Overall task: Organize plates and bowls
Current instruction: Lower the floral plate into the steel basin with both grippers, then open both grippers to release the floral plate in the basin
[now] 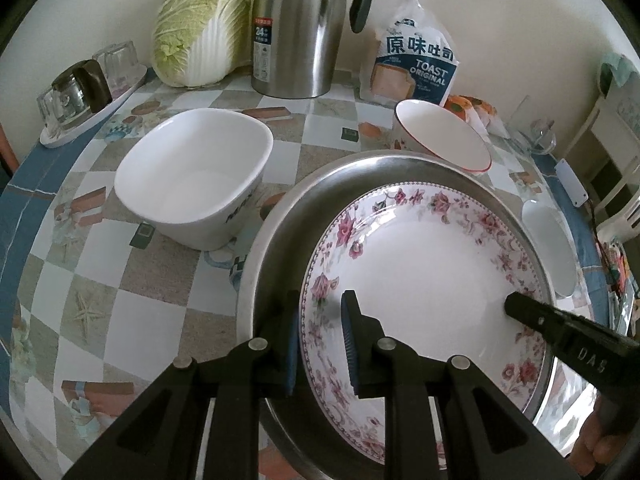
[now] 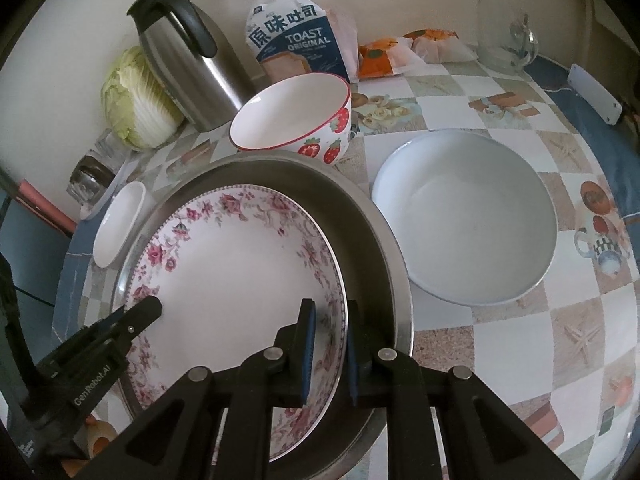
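The left tongs (image 1: 322, 344) straddle the near left rim of the floral plate (image 1: 420, 292), one finger outside the rim and one over the plate's white well; both pads lie close against the rim, narrowly set, pinching it. The right tongs (image 2: 329, 354) do the same on the plate's near right rim, one pad on the inner face and one outside, between plate and pan wall, though whether both pads press I cannot tell. The plate lies inside a round steel pan (image 1: 280, 240) on the checked surface (image 1: 100, 300), tilted a little against the pan.

Left of the pan stands a white squarish bowl (image 1: 192, 176). Right of it sits a shallow white round bowl (image 2: 464, 216). Just beyond the pan's far rim a strawberry bowl with a red rim (image 2: 296, 116) leans toward the cameras.

Farther back, by the wall, stand a napa cabbage (image 1: 200, 24), a steel thermos jug (image 1: 296, 28) and a bag of toast (image 1: 416, 64).
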{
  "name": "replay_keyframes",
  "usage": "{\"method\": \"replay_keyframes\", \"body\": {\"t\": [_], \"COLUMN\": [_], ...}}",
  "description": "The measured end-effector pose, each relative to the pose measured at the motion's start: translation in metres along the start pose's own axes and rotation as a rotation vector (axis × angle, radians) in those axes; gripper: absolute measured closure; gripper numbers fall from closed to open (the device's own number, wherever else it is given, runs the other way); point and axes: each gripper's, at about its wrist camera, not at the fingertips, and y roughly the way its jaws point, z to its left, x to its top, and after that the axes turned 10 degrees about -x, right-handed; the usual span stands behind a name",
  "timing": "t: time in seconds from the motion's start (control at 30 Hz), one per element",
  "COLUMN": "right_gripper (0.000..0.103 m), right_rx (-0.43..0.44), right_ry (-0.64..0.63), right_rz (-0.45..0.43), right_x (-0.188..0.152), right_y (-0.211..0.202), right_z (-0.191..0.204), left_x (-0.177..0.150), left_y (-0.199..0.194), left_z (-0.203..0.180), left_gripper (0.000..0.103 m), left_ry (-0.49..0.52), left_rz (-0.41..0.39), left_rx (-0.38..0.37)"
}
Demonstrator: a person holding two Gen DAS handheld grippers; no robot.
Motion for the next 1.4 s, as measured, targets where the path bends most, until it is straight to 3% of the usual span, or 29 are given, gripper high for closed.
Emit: {"method": "replay_keyframes", "body": {"t": [0.87, 1.13, 1.4], "right_gripper": [0.086, 0.087, 0.087], "right_rx": [-0.022, -0.043, -0.051], "right_ry": [-0.03, -0.035, -0.018], "right_rz": [0.014, 0.013, 0.0], "right_x": [0.0, 0.001, 0.005], "right_y": [0.003, -0.003, -0.014], "right_z": [0.008, 0.008, 0.001], "left_x": [-0.001, -0.001, 0.004], "left_y": [-0.003, -0.003, -0.012], "left_z": [0.001, -0.007, -0.003], "left_gripper": [0.082, 0.059, 0.056], "left_ry": [0.0, 0.02, -0.028], "left_rz": [-0.018, -0.011, -0.04], "left_rx": [0.027, -0.012, -0.047]}}
